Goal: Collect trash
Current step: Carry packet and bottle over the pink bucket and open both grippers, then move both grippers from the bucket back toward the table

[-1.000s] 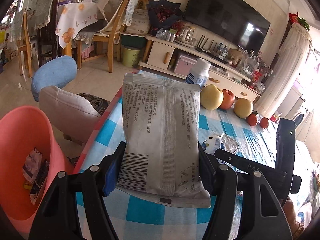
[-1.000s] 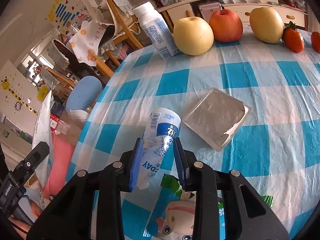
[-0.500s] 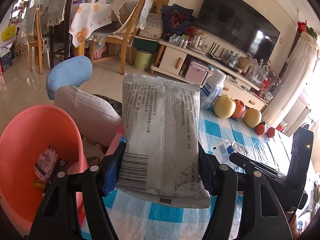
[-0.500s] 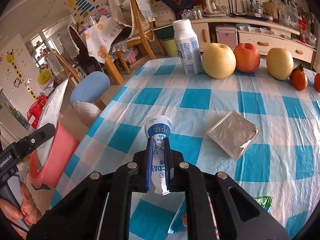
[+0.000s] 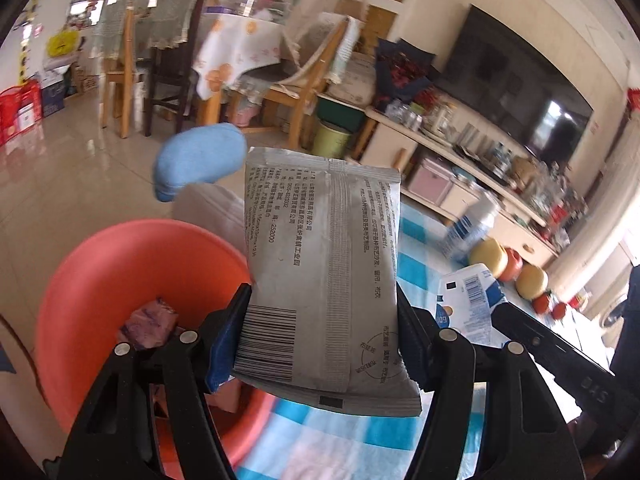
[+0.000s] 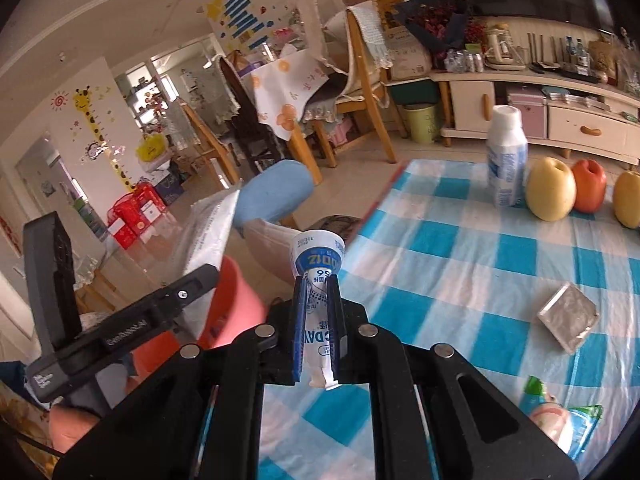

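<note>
The left gripper [image 5: 322, 344] clamps a grey wrapper [image 5: 324, 264] upright above the edge of the orange bin [image 5: 100, 280], whose inside, holding a crumpled purple packet [image 5: 148, 322], shows only in the left view. The right gripper [image 6: 316, 328] squeezes a flattened yogurt cup [image 6: 318, 264]; only the right view shows a foil packet [image 6: 568, 318] lying on the checked tablecloth [image 6: 460, 248].
</note>
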Tool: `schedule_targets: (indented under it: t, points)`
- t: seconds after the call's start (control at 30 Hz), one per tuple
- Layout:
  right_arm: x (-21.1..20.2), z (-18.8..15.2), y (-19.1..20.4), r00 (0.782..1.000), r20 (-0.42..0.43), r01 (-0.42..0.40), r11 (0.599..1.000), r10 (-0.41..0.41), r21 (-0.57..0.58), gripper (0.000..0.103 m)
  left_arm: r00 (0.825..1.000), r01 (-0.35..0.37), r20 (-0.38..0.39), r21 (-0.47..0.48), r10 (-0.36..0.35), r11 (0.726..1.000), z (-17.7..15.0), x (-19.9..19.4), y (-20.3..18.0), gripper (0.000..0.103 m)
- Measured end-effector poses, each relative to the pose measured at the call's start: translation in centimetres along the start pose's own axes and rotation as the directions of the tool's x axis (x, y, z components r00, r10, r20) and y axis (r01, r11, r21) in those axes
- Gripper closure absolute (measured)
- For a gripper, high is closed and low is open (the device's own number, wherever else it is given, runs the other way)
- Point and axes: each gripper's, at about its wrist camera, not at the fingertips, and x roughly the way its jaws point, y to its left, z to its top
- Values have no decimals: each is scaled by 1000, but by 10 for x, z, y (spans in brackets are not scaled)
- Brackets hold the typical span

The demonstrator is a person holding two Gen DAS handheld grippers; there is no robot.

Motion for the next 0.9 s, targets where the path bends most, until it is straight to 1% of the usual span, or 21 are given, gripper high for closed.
schedule_targets:
  t: [0.17, 0.23, 0.3, 0.37, 0.4, 0.43, 0.47, 0.5, 0.53, 0.6, 0.67, 0.73, 0.77, 0.8, 0.83, 0.9]
  points:
    - [29, 11, 54, 991, -27, -134, 991, 133, -30, 92, 995, -93, 22, -115, 96, 989, 9, -11, 54, 36]
    - [43, 13, 72, 984, -40, -173, 984, 172, -31, 92, 990, -134, 13, -149, 138, 980, 10, -12, 73, 35]
    - [58, 13, 86, 978, -53, -205, 979, 203, -21, 91, 987, -160, -1, -179, 163, 971, 10, -10, 87, 34]
    - [75, 9, 99, 970, -88, -227, 974, 225, -19, 91, 980, -195, -5, -204, 199, 959, 12, -10, 96, 27]
    - [85, 6, 103, 969, -106, -225, 974, 222, -18, 89, 975, -218, 1, -219, 224, 951, 13, -12, 100, 17]
    - [94, 2, 105, 968, -125, -218, 976, 216, -4, 85, 968, -242, 9, -236, 251, 941, 13, -15, 103, 13]
    - [100, -2, 105, 962, -147, -230, 973, 230, 15, 82, 961, -261, 22, -254, 275, 931, 14, -18, 107, 13]
    - [105, -5, 104, 955, -165, -244, 969, 246, 31, 74, 957, -272, 26, -271, 290, 923, 14, -20, 111, 12]
    - [106, -8, 103, 957, -171, -232, 972, 234, 33, 60, 955, -277, 25, -280, 296, 919, 14, -20, 113, 10]
    - [100, -14, 100, 968, -163, -191, 982, 190, 8, 46, 951, -286, 27, -296, 307, 912, 14, -20, 119, 10]
    - [91, -17, 96, 976, -153, -162, 987, 158, -16, 40, 949, -284, 43, -306, 311, 909, 13, -22, 120, 10]
    - [80, -20, 90, 985, -135, -117, 992, 109, -49, 27, 951, -264, 75, -314, 301, 912, 14, -24, 119, 8]
    - [74, -22, 87, 989, -121, -93, 993, 84, -71, 26, 950, -250, 103, -314, 295, 916, 13, -27, 116, 8]
    - [67, -25, 84, 993, -108, -66, 993, 56, -94, 24, 946, -240, 140, -307, 293, 921, 12, -30, 111, 8]
    - [60, -27, 82, 995, -95, -36, 993, 25, -117, 21, 942, -237, 162, -295, 293, 926, 11, -31, 108, 8]
    - [48, -32, 73, 997, -81, -5, 990, -6, -142, 20, 941, -227, 190, -260, 280, 938, 11, -31, 99, 8]
